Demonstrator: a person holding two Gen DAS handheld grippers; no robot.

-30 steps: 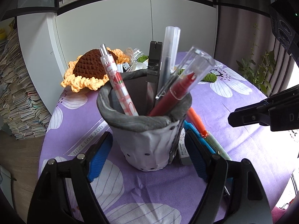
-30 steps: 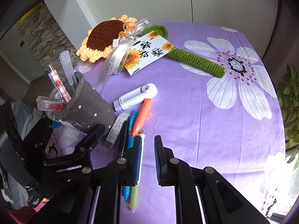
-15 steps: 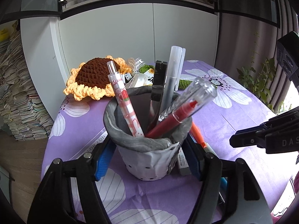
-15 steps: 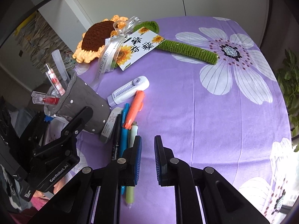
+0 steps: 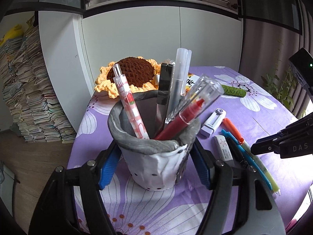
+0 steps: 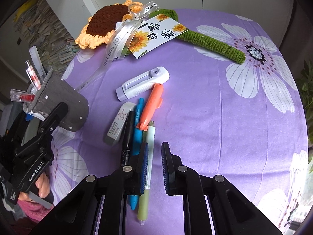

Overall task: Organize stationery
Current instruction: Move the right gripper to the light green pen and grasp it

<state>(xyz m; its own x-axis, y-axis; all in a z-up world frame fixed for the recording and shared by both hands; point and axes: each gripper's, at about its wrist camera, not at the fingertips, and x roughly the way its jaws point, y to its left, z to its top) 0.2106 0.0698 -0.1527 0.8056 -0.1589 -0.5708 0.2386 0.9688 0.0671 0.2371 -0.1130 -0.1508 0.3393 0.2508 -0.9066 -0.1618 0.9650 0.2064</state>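
- The left gripper [image 5: 154,162] is clamped on the pen cup [image 5: 156,152]; its blue pads [image 5: 107,168] press the cup's two sides low down, near the base.
- Its jaws have just been closing, with the cup between them.
- The cup stands on the purple cloth [image 5: 264,117], near the table's left edge, and looks slightly squeezed.
- In the cup: a pink pen [image 5: 130,103] leaning left, a red pen [image 5: 187,113] with a clear cap leaning right, a frosted pen [image 5: 179,78] and a black clip [image 5: 165,84] at the back.
- The right gripper [image 6: 155,164] has its jaws nearly together, a narrow gap showing, nothing between them.
- It hangs tilted down over the cloth, just right of the loose pens.
- A green pen [image 6: 146,176] lies beside and partly under its left finger; a blue pen [image 6: 137,135] and a black marker [image 6: 128,135] lie just left of that.
- An orange pen [image 6: 151,107] lies ahead of the fingers, its tip touching the green pen's end.
- An eraser [image 6: 118,125] lies between the marker and the cup; a correction tape [image 6: 142,82] lies beyond, apart from the fingers.
- A crochet sunflower [image 6: 105,23] with a card [image 6: 156,33] lies at the far side.
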